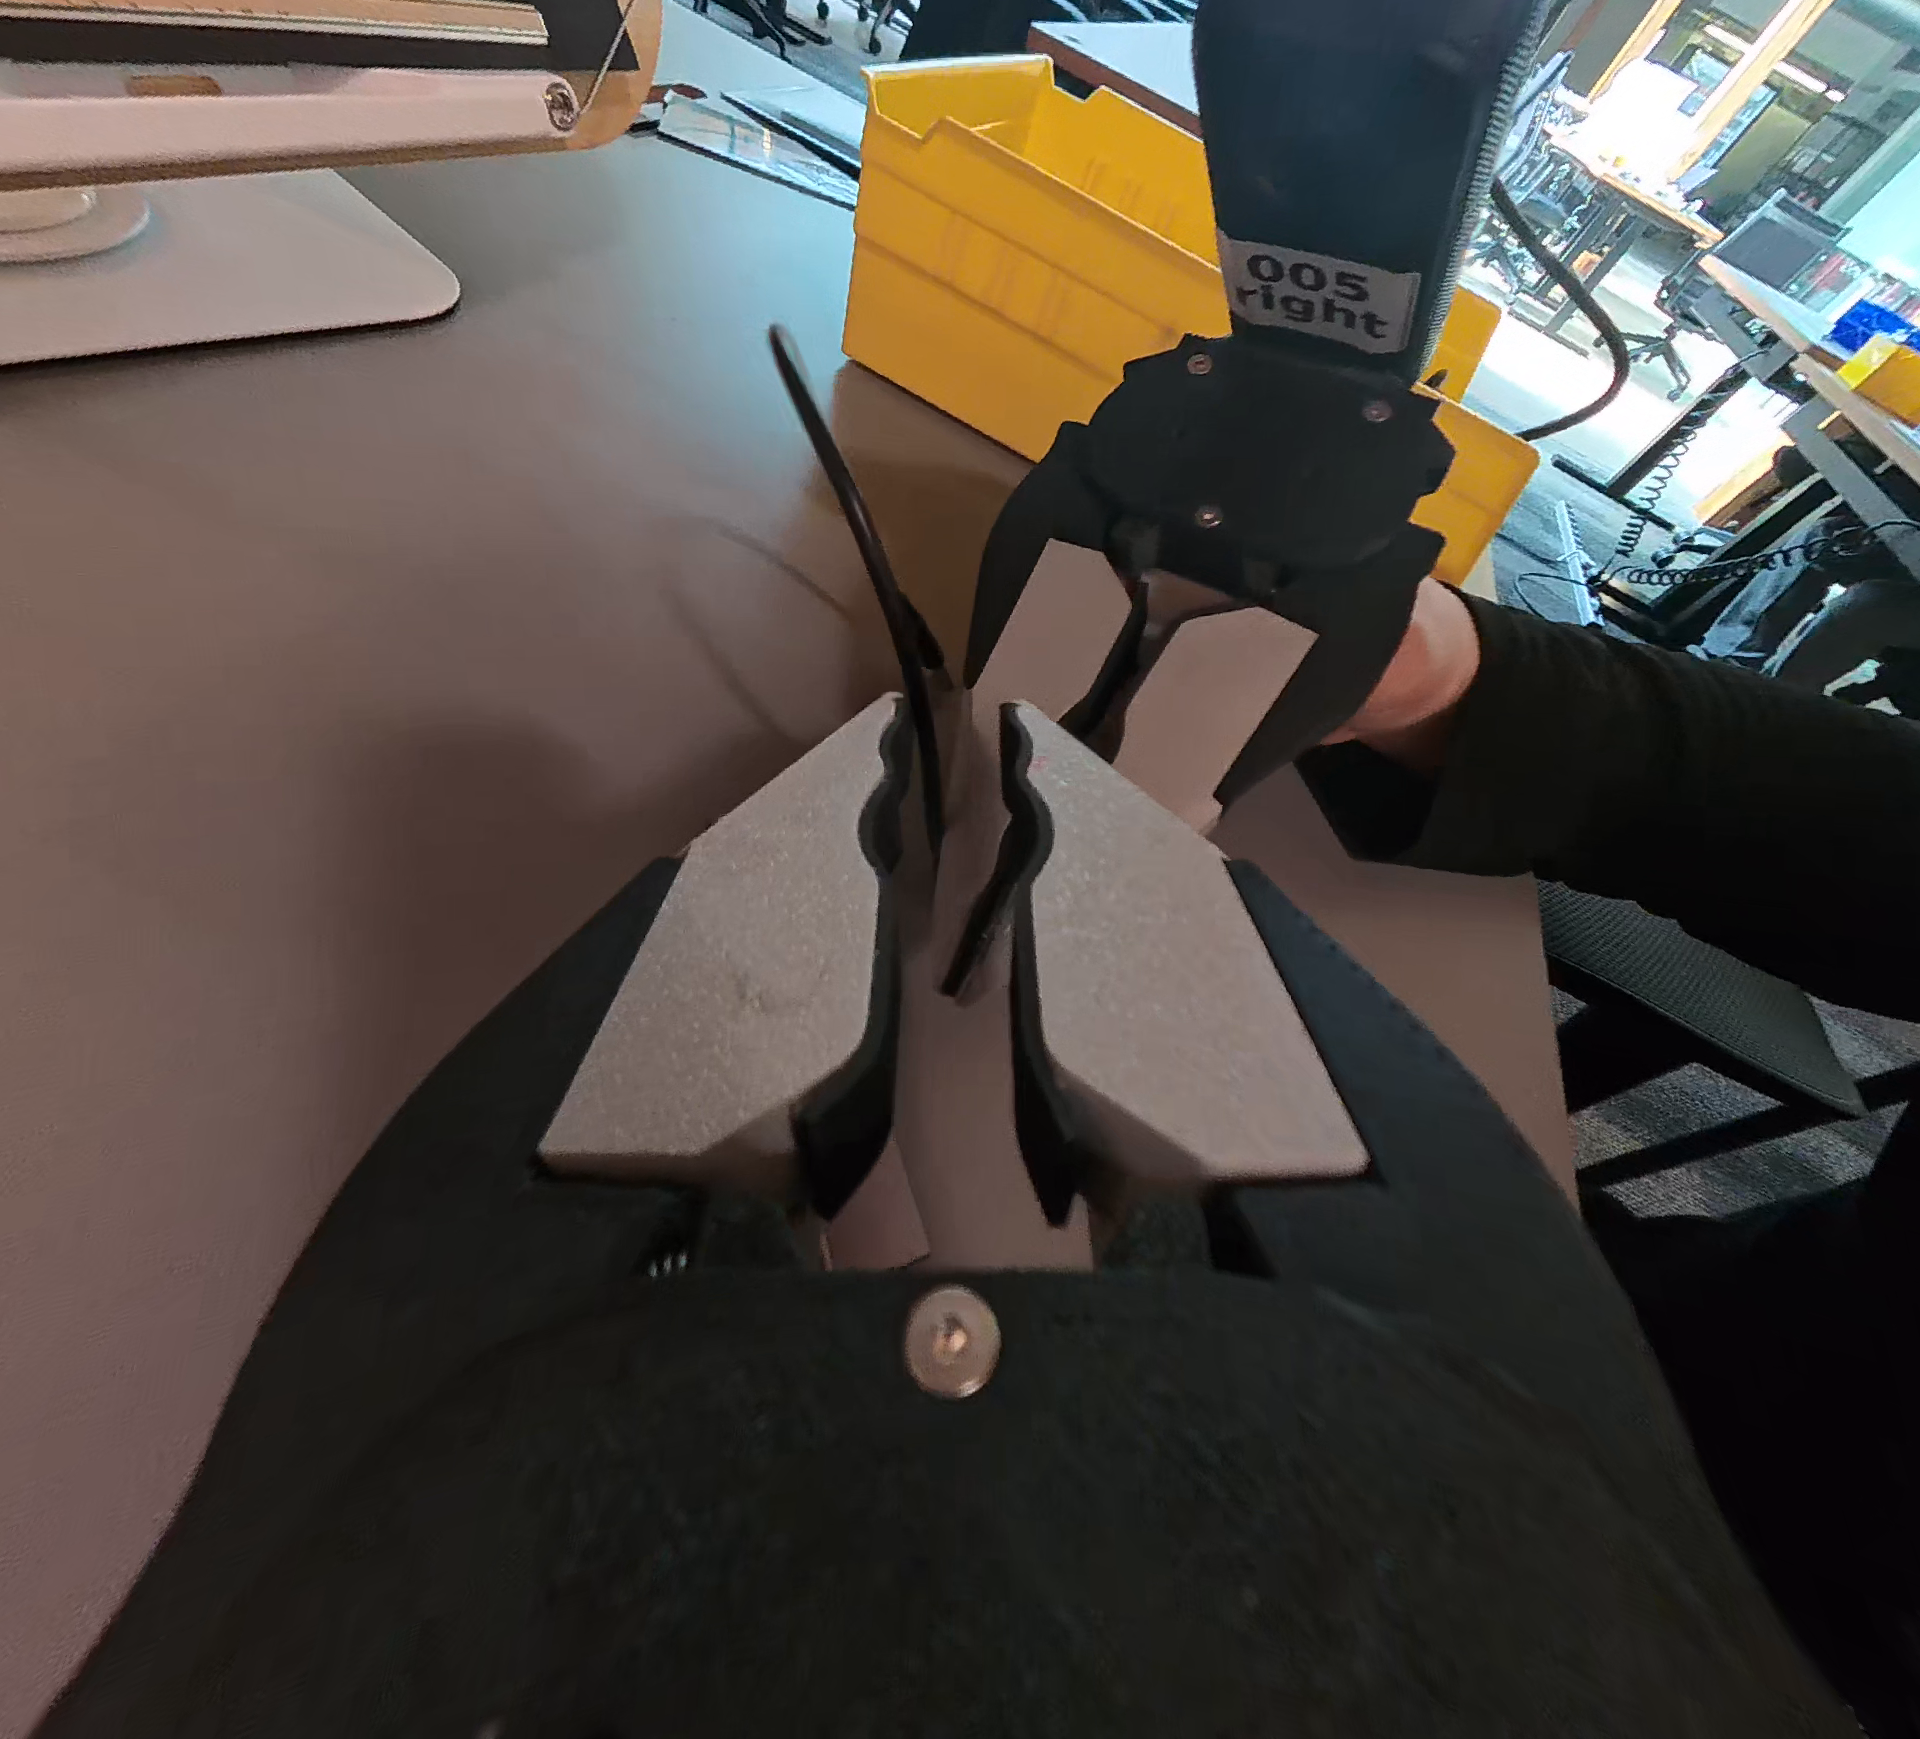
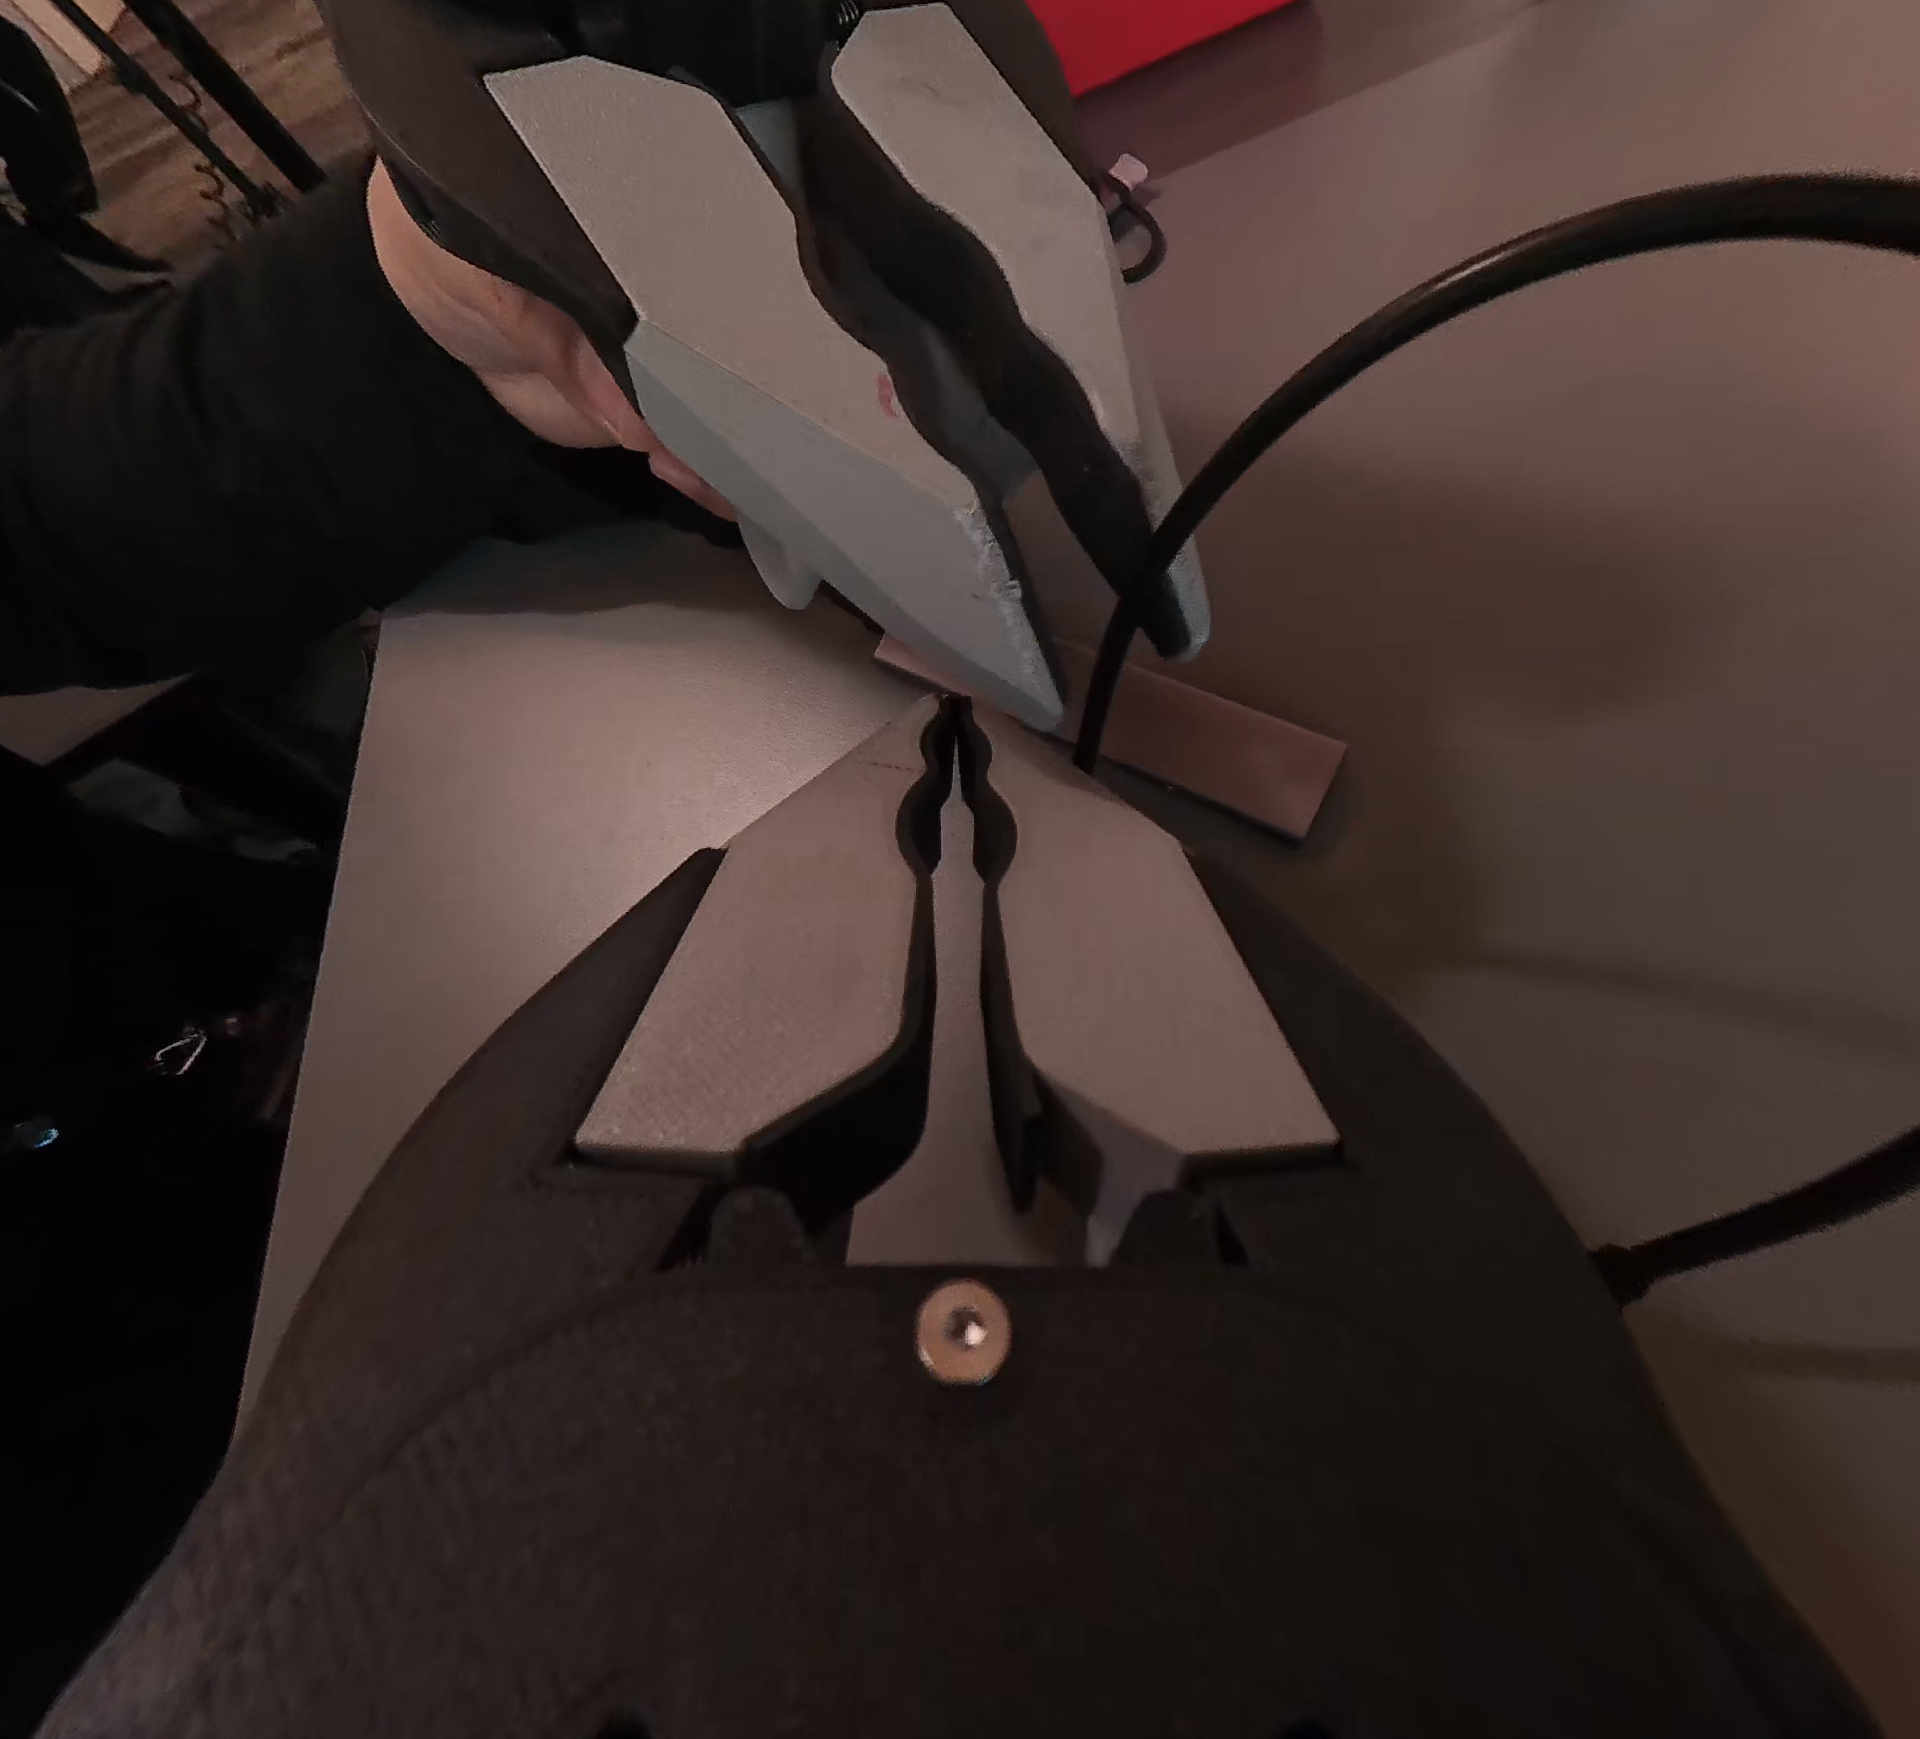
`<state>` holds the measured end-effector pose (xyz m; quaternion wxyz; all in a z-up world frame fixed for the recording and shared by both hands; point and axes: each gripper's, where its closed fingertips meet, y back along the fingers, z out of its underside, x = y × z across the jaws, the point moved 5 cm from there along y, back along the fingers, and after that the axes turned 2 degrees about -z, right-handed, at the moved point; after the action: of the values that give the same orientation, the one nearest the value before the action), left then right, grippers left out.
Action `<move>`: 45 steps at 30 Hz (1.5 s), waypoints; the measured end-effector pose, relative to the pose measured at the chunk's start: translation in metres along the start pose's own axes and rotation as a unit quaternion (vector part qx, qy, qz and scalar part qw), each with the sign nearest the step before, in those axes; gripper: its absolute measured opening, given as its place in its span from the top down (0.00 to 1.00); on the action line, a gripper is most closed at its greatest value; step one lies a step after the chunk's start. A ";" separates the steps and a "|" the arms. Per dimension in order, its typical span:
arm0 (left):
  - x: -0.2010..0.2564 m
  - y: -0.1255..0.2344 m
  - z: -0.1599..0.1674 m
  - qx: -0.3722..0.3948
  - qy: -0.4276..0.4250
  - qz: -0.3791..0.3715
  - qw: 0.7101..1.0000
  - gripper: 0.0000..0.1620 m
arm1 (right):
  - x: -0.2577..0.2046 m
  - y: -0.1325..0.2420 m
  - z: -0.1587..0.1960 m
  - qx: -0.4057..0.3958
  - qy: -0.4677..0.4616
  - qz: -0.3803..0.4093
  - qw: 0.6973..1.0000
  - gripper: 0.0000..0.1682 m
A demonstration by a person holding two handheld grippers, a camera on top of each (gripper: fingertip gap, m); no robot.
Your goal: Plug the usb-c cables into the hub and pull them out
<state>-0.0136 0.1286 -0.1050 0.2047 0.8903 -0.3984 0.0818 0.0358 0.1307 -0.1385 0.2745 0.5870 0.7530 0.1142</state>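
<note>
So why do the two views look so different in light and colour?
Left wrist view: bright daylight, washed-out windows behind the yellow bin, edges bent by the wide lens. Right wrist view: dim and reddish, hub in shadow, cable sharp.

Two handheld grippers, each a broad matte-black body with a textured surface and one silver screw at its centre; the left gripper has two pale grey wedge-shaped fingers lined with wavy black pads; the right gripper has the same build. Seen from the left wrist view, the right gripper carries a tall black handle bearing a white label, small screws around its round head — and a black cable trailing behind; both sleeves are black.
</note>
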 end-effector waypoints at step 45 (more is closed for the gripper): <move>-0.001 0.011 -0.017 0.064 -0.052 -0.037 0.996 1.00 | 0.015 0.033 -0.017 0.061 0.015 0.078 0.995 0.87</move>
<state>-0.0227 0.1300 -0.0868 0.1292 0.9188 -0.3692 0.0535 0.0515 0.1565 -0.1127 0.2167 0.6578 0.7147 0.0981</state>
